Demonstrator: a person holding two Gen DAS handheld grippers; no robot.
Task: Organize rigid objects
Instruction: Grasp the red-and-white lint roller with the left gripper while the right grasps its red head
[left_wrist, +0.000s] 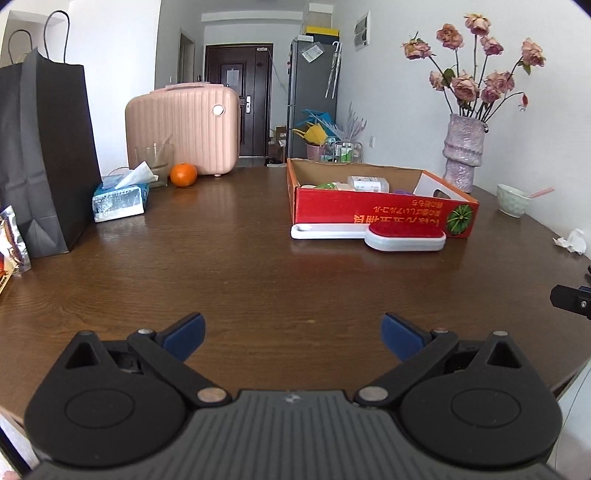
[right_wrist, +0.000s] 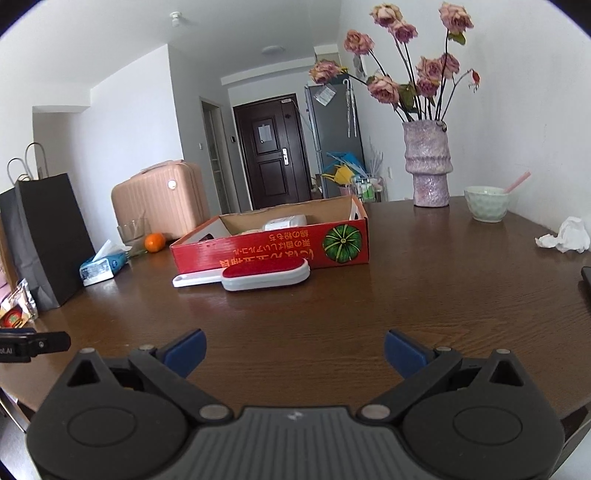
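Both jaws were held wide and empty; the lint brush (right_wrist: 265, 277), ahead against the red box (right_wrist: 273, 243), would best be gripped across its handle.

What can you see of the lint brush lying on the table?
The lint brush has a white plastic body, an oval red fabric pad facing up, and a flat white handle pointing left. It lies flat on the wooden table, right in front of the red cardboard box, apparently against it. Neither gripper touches it.
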